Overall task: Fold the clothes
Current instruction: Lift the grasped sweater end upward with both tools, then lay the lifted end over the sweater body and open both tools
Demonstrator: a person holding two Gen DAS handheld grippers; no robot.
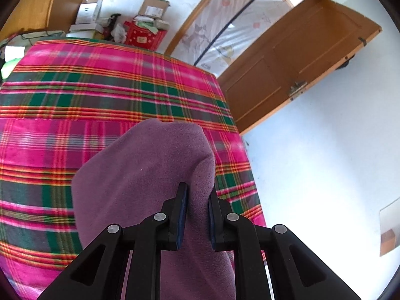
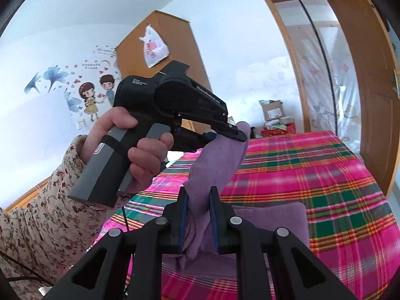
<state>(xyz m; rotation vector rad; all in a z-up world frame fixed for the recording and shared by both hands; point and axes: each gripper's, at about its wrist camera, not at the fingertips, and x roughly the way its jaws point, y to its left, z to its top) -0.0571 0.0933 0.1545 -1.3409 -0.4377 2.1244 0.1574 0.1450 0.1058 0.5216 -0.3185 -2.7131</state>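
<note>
The left claw [image 1: 197, 212] is clamped on a fold of the purple fleece garment [image 1: 150, 175], held up above the plaid bedspread [image 1: 100, 95]. The right claw [image 2: 197, 218] pinches another part of the same cloth, which stretches up and away to the left claw. Far off stand cardboard boxes [image 1: 152, 7] and a wooden door [image 1: 300, 60]; a hand [image 2: 130, 145] grips the left handle.

Plaid-covered bed [image 1: 100, 95], open wooden door [image 1: 300, 57], white walls [image 2: 62, 37].
</note>
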